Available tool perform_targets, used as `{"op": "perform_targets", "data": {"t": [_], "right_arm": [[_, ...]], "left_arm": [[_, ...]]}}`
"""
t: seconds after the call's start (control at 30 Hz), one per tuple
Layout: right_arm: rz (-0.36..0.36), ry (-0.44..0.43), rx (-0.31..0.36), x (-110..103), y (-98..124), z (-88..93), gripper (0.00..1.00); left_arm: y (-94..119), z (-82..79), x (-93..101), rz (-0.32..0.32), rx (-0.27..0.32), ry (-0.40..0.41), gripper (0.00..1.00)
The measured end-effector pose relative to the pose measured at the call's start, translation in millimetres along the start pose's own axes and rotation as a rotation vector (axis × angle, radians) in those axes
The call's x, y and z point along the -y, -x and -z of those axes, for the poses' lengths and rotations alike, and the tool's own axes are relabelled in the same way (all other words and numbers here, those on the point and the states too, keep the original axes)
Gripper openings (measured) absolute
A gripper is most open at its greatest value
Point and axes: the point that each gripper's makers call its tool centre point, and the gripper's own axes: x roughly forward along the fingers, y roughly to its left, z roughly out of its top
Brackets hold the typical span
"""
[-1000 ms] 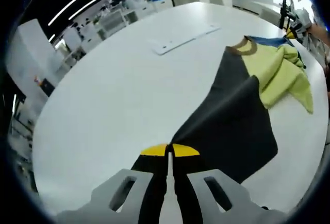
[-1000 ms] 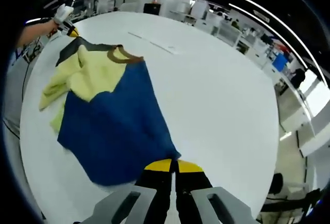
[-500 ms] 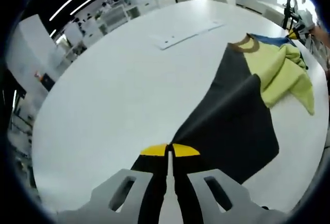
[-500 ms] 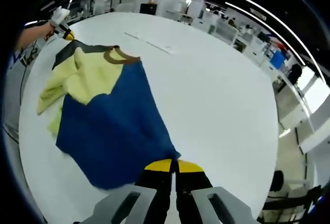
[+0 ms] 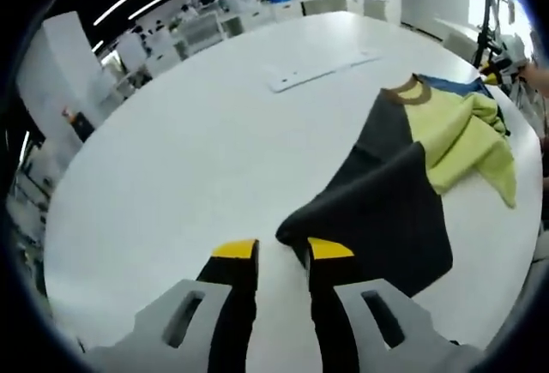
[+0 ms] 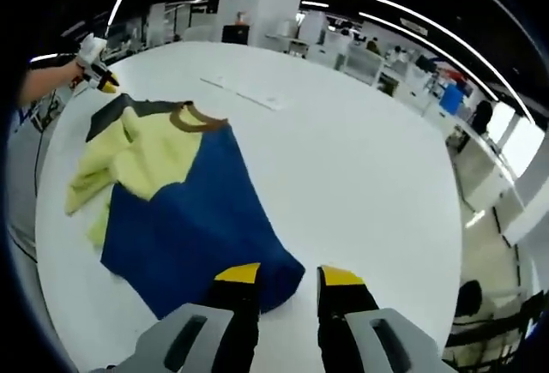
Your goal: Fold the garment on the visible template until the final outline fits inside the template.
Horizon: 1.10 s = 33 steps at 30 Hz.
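A garment lies spread on the round white table [image 5: 171,176]. In the left gripper view its dark grey half [image 5: 386,201] reaches toward me, with the yellow-green part [image 5: 463,133] and brown collar [image 5: 405,90] beyond. My left gripper [image 5: 283,251] is open, and the grey hem corner lies flat just ahead of its yellow tips. In the right gripper view the garment shows its blue half [image 6: 197,227], yellow-green part [image 6: 146,150] and collar [image 6: 193,117]. My right gripper [image 6: 290,274] is open, with the blue hem corner resting between its tips.
A flat white sheet [image 5: 322,69] lies on the table beyond the garment, also seen as the white sheet [image 6: 244,92]. A hand [image 6: 51,77] holds the other gripper [image 6: 94,73] at the far left. Desks and shelves ring the table [image 6: 369,167].
Both grippers were shut on the garment's hem corners and now stand open. The two corners have dropped flat onto the table. Both cameras have shifted slightly.
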Motion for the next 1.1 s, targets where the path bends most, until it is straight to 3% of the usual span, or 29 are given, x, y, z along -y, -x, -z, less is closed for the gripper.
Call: {"op": "perform_targets", "data": {"t": [0.13, 0.33, 0.57, 0.77, 1.1], "right_arm": [[-0.011, -0.015, 0.031, -5.0, 3.5, -3.9, 0.30], [-0.021, -0.048, 0.083, -9.8, 8.7, -9.6, 0.43], [-0.031, -0.057, 0.122, -18.7, 14.8, -13.7, 0.51], [-0.057, -0.056, 0.151, -32.0, 20.3, -19.6, 0.57], [-0.093, -0.039, 0.204, -51.8, 34.5, -29.8, 0.62]], "left_arm": [[9.3, -6.2, 0.4, -0.032, 0.053, -0.008, 0.45], [18.5, -8.1, 9.0, -0.018, 0.102, 0.004, 0.53], [28.7, -13.7, 18.6, -0.019, 0.164, 0.011, 0.70], [34.3, -18.5, 31.6, 0.003, 0.209, 0.031, 0.77], [45.9, -23.6, 65.7, 0.061, 0.247, 0.029, 0.80]]}}
